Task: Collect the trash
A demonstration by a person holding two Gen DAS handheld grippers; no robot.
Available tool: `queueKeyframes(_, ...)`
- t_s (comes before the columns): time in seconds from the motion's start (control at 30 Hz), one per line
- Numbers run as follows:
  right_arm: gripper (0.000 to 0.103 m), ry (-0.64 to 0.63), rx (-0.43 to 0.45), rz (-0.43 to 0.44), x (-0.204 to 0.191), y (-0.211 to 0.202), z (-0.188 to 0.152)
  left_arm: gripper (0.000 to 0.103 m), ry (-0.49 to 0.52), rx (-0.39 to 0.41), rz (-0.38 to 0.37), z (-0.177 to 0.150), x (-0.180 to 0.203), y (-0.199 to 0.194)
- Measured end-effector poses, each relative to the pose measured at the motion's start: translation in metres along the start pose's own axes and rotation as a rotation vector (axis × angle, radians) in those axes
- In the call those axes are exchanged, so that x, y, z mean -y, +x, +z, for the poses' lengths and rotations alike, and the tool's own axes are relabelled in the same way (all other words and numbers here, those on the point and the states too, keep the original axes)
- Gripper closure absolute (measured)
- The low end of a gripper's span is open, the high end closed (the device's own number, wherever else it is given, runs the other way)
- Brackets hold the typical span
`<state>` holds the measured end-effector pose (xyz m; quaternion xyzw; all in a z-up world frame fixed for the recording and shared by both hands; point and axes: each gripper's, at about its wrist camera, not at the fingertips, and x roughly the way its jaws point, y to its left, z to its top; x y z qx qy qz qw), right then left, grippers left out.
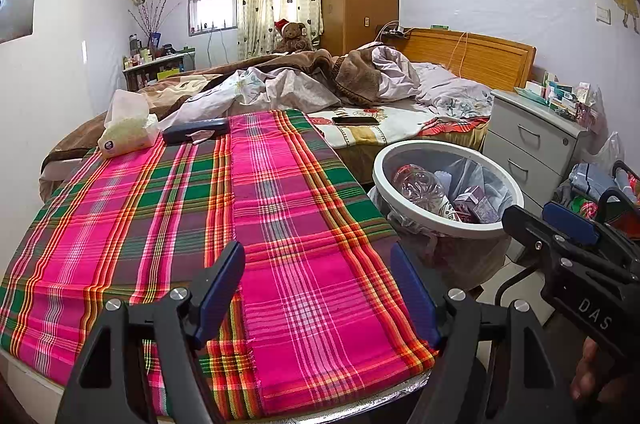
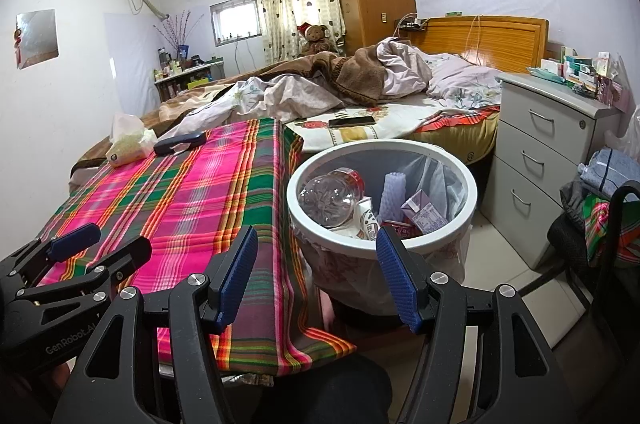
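Observation:
A white round trash bin point(image 2: 448, 240) lined with a clear bag stands on the floor right of the table; it also shows in the left wrist view point(image 1: 452, 220). Inside lie a clear plastic bottle point(image 2: 328, 196), a purple carton point(image 2: 424, 212) and other wrappers. My left gripper point(image 1: 320, 288) is open and empty above the plaid tablecloth point(image 1: 248, 216). My right gripper point(image 2: 316, 272) is open and empty, just in front of the bin's near rim. A tissue pack point(image 1: 128, 128) and a dark case point(image 1: 196, 130) with a paper scrap lie at the table's far end.
An unmade bed point(image 2: 360, 88) with a phone point(image 2: 352, 121) lies behind the table. A grey drawer unit point(image 2: 548, 152) stands right of the bin. Bags and clothes point(image 2: 600, 208) sit on the floor at far right.

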<state>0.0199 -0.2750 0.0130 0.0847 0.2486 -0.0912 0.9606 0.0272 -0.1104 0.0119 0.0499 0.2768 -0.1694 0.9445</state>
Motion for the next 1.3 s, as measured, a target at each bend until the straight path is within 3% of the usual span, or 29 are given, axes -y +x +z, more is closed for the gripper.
queueKeyframes(1.3,0.04,0.001,0.0,0.002,-0.004,-0.0007,-0.0001,0.026,-0.019,-0.007,-0.005,-0.0012,-0.0021,-0.0016)
